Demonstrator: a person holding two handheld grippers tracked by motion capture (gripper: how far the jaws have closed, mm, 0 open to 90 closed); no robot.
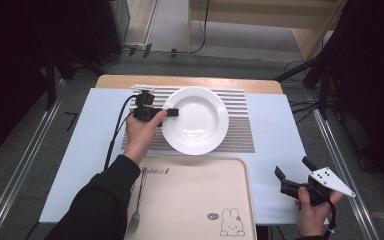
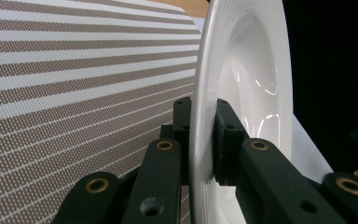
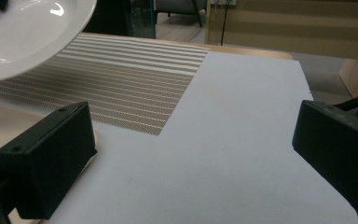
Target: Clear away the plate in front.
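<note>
Plate point(image 1: 196, 120) handling here depends on the rim pinch: the left gripper point(image 1: 171, 112) has its jaws clamped on the white plate's left rim, above the striped placemat point(image 1: 240, 127). The plate should stay level and travel slowly, since a one-edge grip lets it sag or twist. The right gripper point(image 1: 292, 176), jaws spread and holding nothing, rests near the table's right edge, beside the beige tray point(image 1: 195, 200), free to steady the far rim.

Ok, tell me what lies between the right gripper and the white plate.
In the high view, the tray's corner and bare white table cover lie between the right gripper and the plate.
</note>
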